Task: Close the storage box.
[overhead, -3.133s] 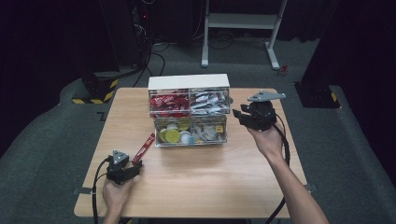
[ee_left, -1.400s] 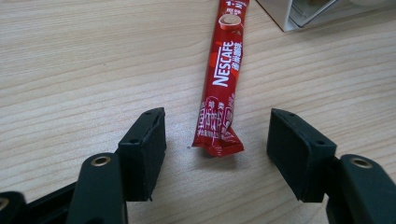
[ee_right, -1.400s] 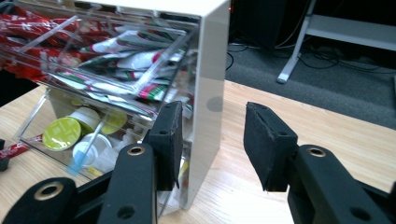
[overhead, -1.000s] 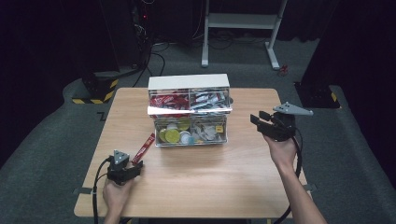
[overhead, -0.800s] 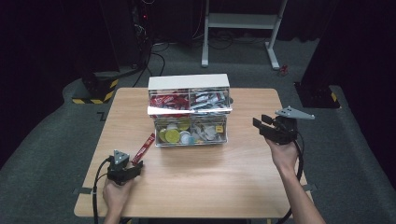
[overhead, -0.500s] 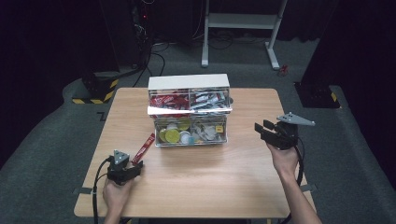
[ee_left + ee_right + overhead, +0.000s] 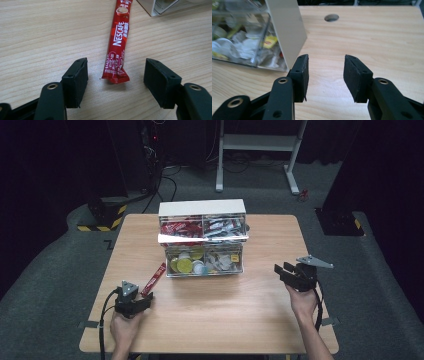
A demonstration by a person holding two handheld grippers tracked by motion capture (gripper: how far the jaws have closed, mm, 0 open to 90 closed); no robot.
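Red coffee stick (image 7: pixel 117 42) flat on table (image 7: pixel 240 315), between wide-open left gripper (image 7: pixel 115 82), not pinched. Might slide away if squeezed off-centre. Right gripper (image 7: pixel 325 77) empty, part open, jaws just been opening, beside drawer box (image 7: pixel 202 237).

left hand (image 7: pixel 124 329) sits low at the near left edge, wrapped round the left gripper (image 7: pixel 133 301), which lies level and points away from the person. its jaws stand wide apart in the left gripper view, pads (image 7: pixel 75 82) facing each other across a broad gap, pressing on nothing. over on the right, the forearm comes up from the bottom edge, the right hand (image 7: pixel 301 301) gripping the right gripper (image 7: pixel 284 271) from below, nose aimed toward the left and a touch forward. its jaws have just been opening; the pads (image 7: pixel 356 78) stand part way apart with nothing between them.
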